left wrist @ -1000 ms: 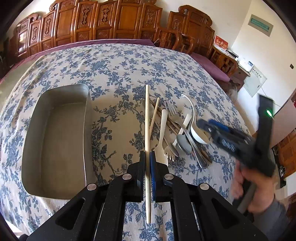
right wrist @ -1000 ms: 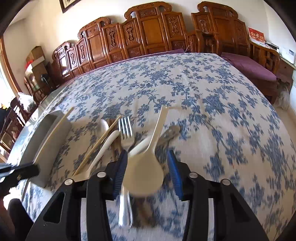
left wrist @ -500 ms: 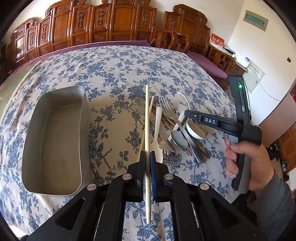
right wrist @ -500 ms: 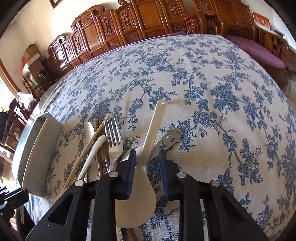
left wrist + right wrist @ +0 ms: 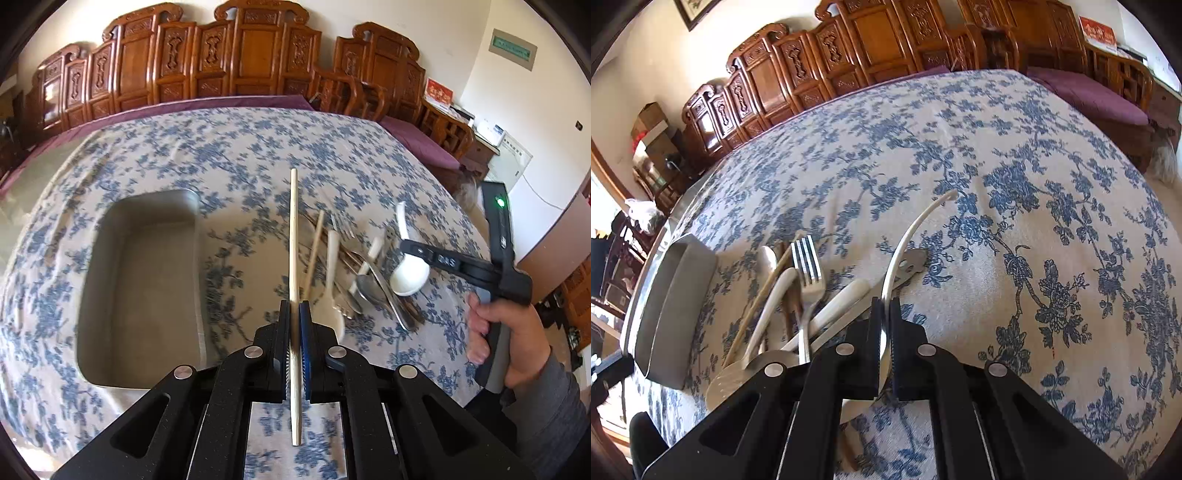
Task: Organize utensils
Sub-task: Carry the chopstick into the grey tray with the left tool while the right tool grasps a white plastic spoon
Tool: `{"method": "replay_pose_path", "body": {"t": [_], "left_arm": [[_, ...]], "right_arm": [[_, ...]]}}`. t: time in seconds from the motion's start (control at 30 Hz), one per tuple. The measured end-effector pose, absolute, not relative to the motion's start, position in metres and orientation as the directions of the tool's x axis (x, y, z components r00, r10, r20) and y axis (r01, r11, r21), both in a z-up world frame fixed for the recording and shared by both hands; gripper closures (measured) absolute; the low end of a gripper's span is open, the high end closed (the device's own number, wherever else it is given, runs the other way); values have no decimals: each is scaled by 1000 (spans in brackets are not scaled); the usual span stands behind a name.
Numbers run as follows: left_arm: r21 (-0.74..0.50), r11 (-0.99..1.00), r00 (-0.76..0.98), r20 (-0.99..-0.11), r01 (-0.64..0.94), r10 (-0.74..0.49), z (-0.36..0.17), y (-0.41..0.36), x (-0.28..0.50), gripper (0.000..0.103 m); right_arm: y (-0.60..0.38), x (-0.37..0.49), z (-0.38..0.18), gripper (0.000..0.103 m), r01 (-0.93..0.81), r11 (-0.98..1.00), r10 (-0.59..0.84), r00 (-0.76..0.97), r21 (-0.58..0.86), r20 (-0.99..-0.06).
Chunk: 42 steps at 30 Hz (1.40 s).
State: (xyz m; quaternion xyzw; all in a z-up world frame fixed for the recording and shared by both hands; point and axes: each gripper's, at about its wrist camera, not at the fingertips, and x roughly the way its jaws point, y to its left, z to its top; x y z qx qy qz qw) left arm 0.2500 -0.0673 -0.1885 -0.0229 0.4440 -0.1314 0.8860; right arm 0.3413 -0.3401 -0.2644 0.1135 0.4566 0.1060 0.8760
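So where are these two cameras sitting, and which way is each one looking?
Left wrist view: sits on the left claw, looking down its fingers at the chopstick it grips, the metal tray and the person's other hand.
Right wrist view: sits on the right claw, looking down at the white spoon it grips.
Both show the tray, the fork and the flowered tablecloth.

Open cloth on the far and right sides, clutter between the two grippers

The metal tray [image 5: 140,280] blocks the left, and the heap of utensils [image 5: 798,295] lies just beside its right wall, leaving only a narrow strip of tablecloth [image 5: 1015,206] between them; beyond the heap and to its right the cloth lies bare up to the carved wooden chairs [image 5: 236,62] along the far edge
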Motion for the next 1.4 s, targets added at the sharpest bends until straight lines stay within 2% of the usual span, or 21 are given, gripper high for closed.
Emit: {"method": "replay_pose_path", "body": {"t": [0.53,1.03,1.4], "left_arm": [[-96,990,591,-795,98,-136,-190,8,266,99],[-48,993,479,-873,107,-93,-235,32,315,99],[-39,993,504,-859,108,-88,-239,42,309,99]], "right_arm": [[-306,317,-224,99,-204,933,355,649,296,-673],[-291,315,-225,99,-220,942,335,652,252,-680],[-259,312,-215,99,-273,937,347,648,219,-678]]}}
